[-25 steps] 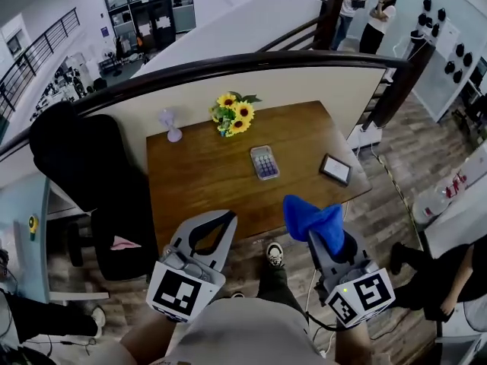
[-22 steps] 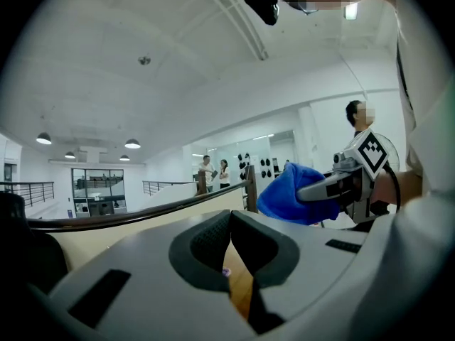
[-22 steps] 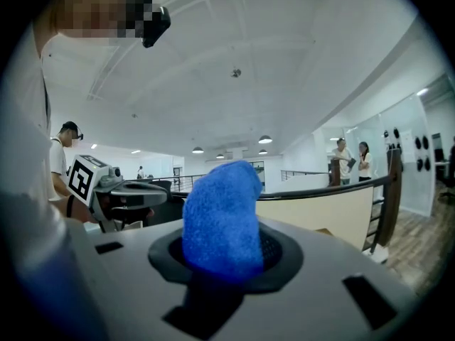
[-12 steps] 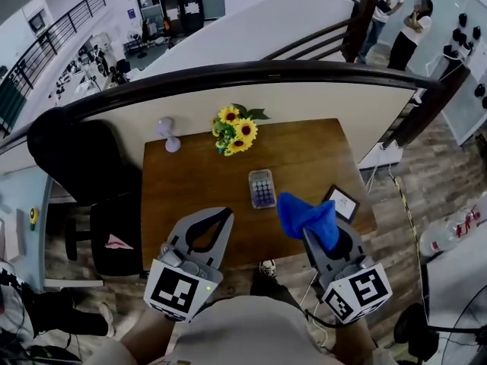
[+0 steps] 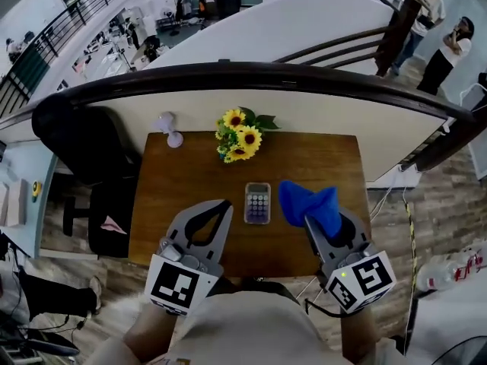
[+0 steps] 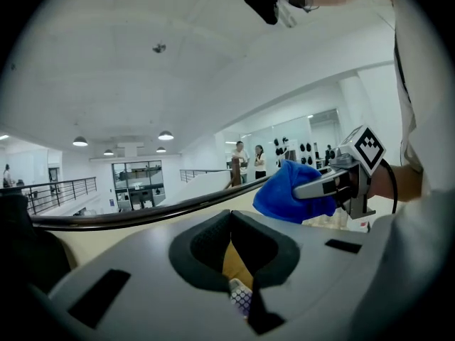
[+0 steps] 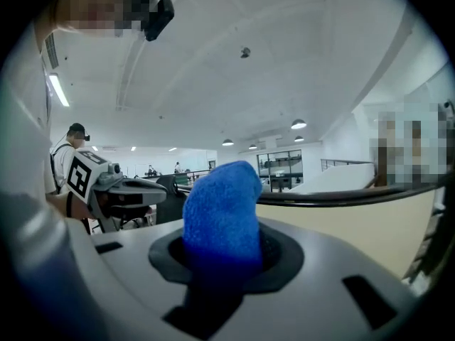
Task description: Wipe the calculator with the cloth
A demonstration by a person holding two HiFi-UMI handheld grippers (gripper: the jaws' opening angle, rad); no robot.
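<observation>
calculator [image 5: 257, 202] lies flat on the table [image 5: 175, 192], between the tips of the two hand-held grippers, just left of the right one. cloth [image 5: 308, 204] is pinched in the right hand-held gripper [image 5: 323, 220] and bunches out past its jaws, beside the calculator, apparently not on it. left hand-held gripper [image 5: 223, 206] has its jaws pressed together, nothing held. step looks like the approach, wiping not begun. next move likely calls for bringing the cloth left and down onto the keys.
</observation>
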